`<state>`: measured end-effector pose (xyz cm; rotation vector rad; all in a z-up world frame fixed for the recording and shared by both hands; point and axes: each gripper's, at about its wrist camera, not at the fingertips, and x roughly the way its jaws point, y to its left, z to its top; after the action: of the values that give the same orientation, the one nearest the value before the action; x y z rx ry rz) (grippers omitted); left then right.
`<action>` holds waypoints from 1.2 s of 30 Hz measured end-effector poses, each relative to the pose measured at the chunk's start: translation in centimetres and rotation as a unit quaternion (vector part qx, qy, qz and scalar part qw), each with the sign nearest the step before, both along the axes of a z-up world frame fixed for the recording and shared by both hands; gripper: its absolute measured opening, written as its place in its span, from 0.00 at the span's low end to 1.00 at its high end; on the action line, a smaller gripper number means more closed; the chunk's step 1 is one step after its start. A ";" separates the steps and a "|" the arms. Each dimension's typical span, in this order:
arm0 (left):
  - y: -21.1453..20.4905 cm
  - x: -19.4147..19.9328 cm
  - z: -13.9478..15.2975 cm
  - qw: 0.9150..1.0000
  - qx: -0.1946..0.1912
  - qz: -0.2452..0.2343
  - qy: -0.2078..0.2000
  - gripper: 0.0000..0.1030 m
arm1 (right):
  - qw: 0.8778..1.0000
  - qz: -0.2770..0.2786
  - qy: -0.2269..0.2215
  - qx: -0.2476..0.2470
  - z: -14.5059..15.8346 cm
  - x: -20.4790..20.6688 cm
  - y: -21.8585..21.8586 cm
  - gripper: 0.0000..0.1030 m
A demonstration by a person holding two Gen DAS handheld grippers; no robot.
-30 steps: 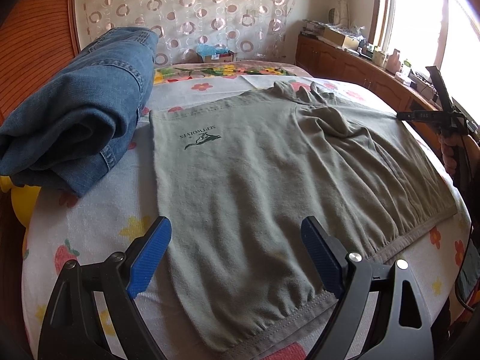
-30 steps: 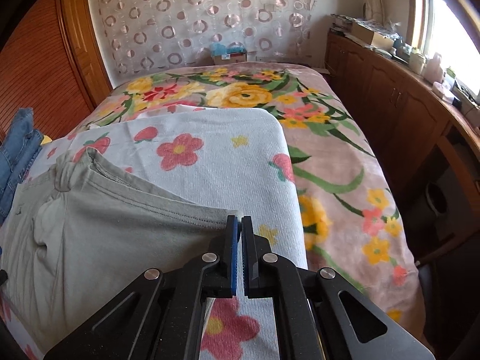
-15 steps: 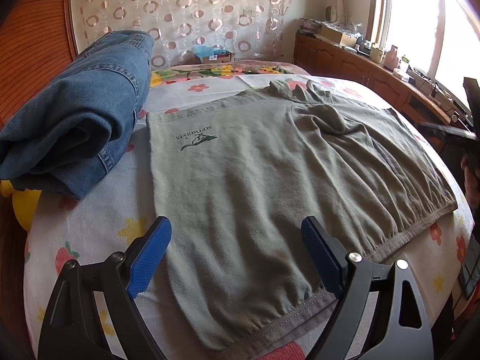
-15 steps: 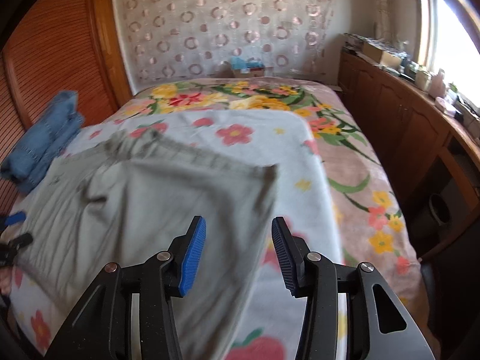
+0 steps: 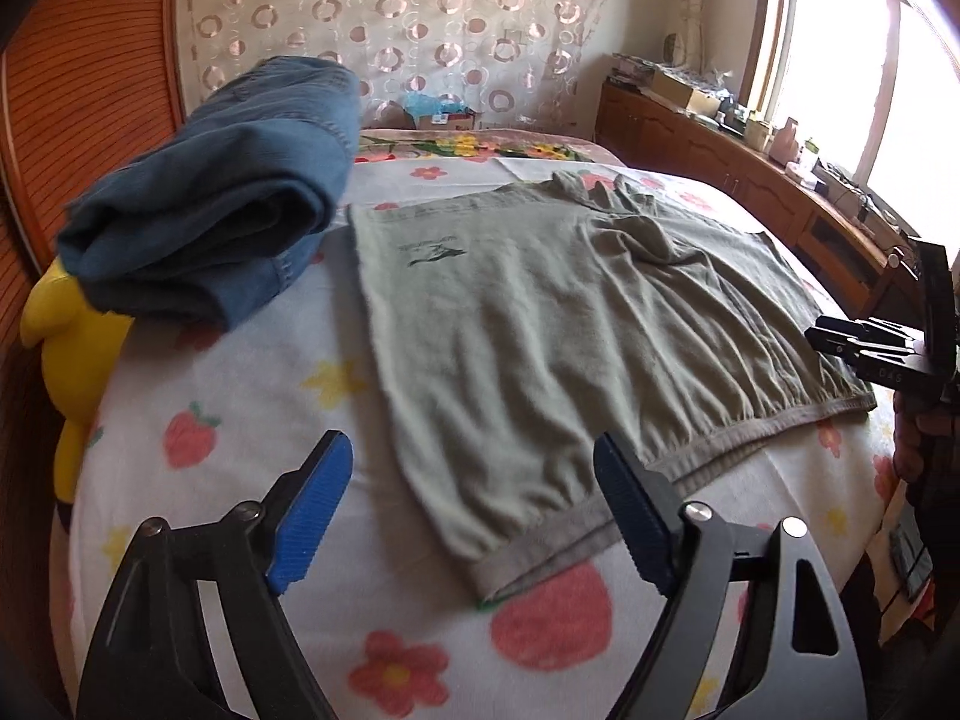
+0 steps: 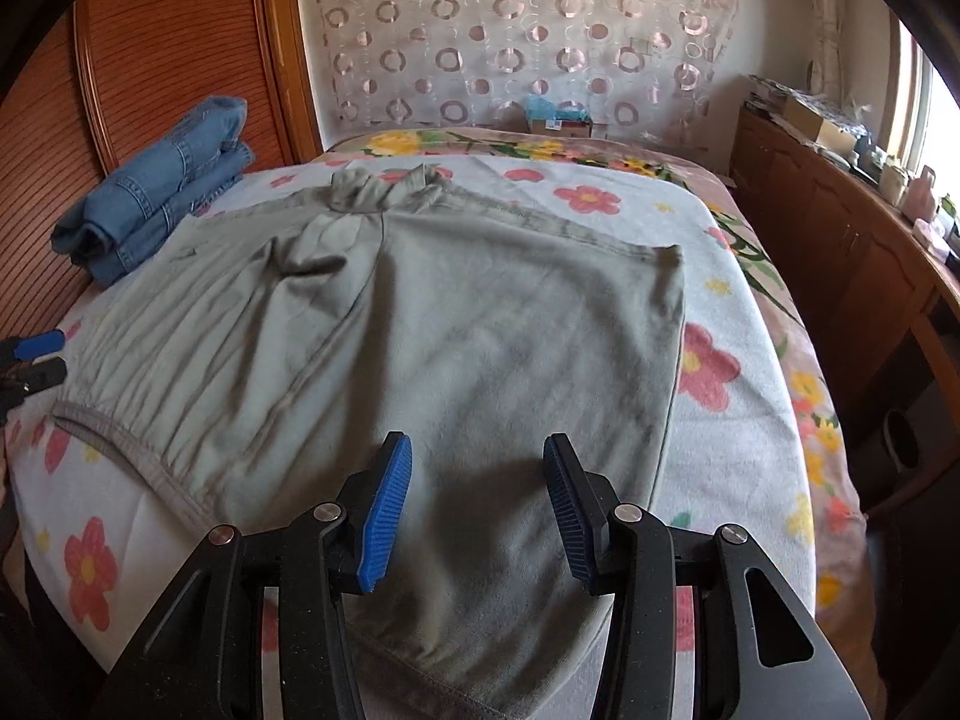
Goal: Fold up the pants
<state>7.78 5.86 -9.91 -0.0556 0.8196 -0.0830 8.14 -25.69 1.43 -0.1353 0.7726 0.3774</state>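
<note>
- Both pairs of jaws stand apart with nothing clamped: the left gripper (image 5: 471,513) is spread wide over one cuff end of the grey pants (image 5: 558,336) and is closing slightly, its blue pads clear of the cloth; the right gripper (image 6: 477,510) hangs half spread above the middle of the same pants (image 6: 420,360), touching nothing.
- 1 second ago the right gripper was shut at the edge of the pants with the cloth at its tips; its pads have since parted, and it has swung across to look over the whole garment.
- The left gripper has pulled back a little, so more of the floral blanket (image 5: 240,420) shows in front of its pads than before.
- The grey pants lie folded in 2 and spread flat across the blanket, elastic cuffs toward the near side, a bunched ridge of cloth at the far edge.
- The small dark logo (image 5: 433,251) sits near the far left corner in the left view.
- A stack of folded blue jeans (image 5: 222,228) rests just beside the pants, overlapping no grey cloth; under it a yellow object (image 5: 72,336) pokes out.
- In the left view the right gripper (image 5: 888,336) and the hand holding it (image 5: 912,432) stand at the right edge beside the cuff.
- A wooden cabinet (image 6: 840,252) with clutter on top runs along the window side, well apart from the pants.
</note>
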 end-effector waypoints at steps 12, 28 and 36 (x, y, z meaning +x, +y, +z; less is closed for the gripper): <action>0.4 -2.5 -1.5 1.000 -0.009 0.000 0.025 0.50 | 0.999 -0.023 -0.018 0.014 0.6 1.8 0.4 0.46; 0.2 -2.9 -1.9 1.000 -0.015 0.007 0.017 0.40 | 0.999 0.014 -0.026 0.038 1.3 -3.7 2.4 0.63; -0.4 -2.9 -1.9 1.000 -0.019 -0.008 0.010 0.19 | 0.999 0.020 -0.019 0.035 0.5 -3.7 2.9 0.63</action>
<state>4.92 5.44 -11.80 -0.0864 0.8387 -0.1128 4.47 -22.77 1.97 -0.0926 0.7196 0.4383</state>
